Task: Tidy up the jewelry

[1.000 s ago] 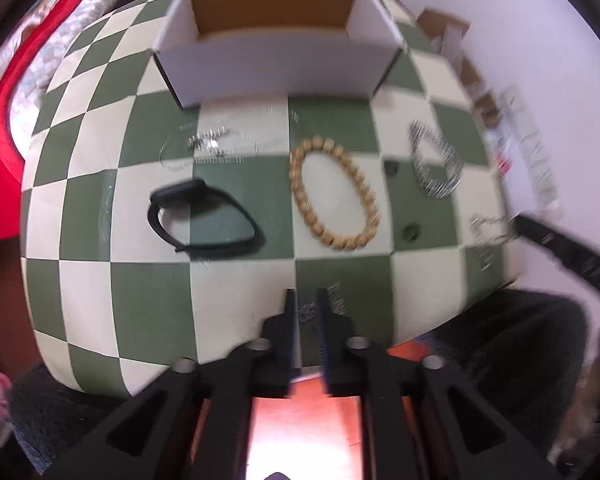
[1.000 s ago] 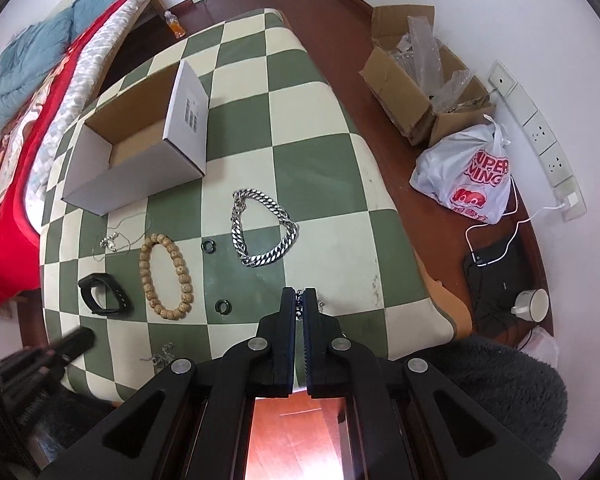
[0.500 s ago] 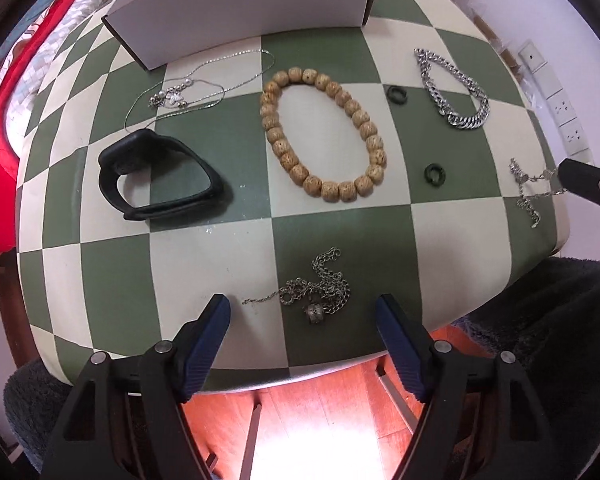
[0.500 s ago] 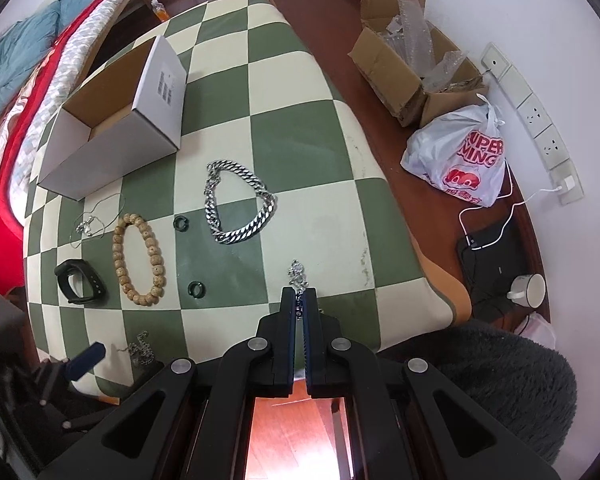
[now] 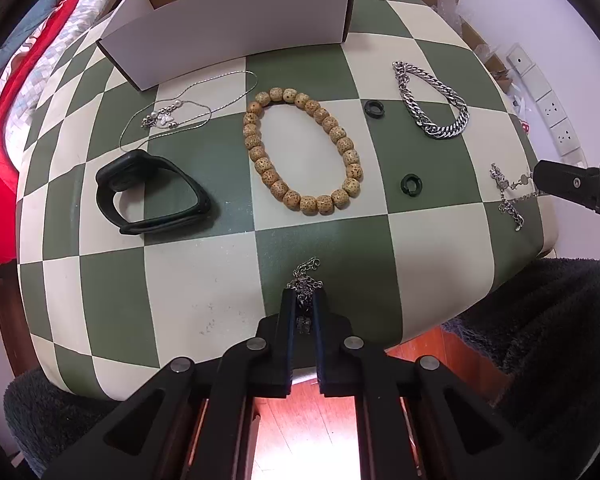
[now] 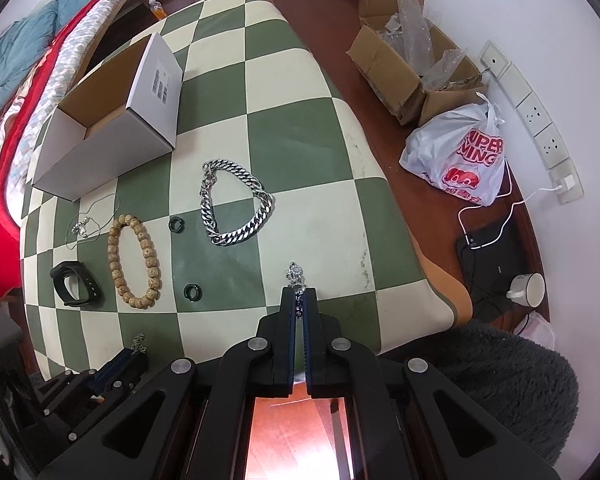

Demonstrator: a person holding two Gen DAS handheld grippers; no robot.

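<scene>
Green-and-cream checkered surface [image 5: 188, 280], rounded at the edges. At the far side, an open white box [image 5: 236, 28]. Just before it, a thin silver necklace [image 5: 180, 114], a wooden bead bracelet [image 5: 354, 168] and a heavy silver chain bracelet [image 5: 440, 130]. Between beads and chain, two dark rings [image 5: 375, 107] [image 5: 411, 184]. To the left, a black wristband [image 5: 148, 196]. Near the front edge, two small silver chains [image 5: 306, 276] [image 5: 508, 200], well apart.
</scene>
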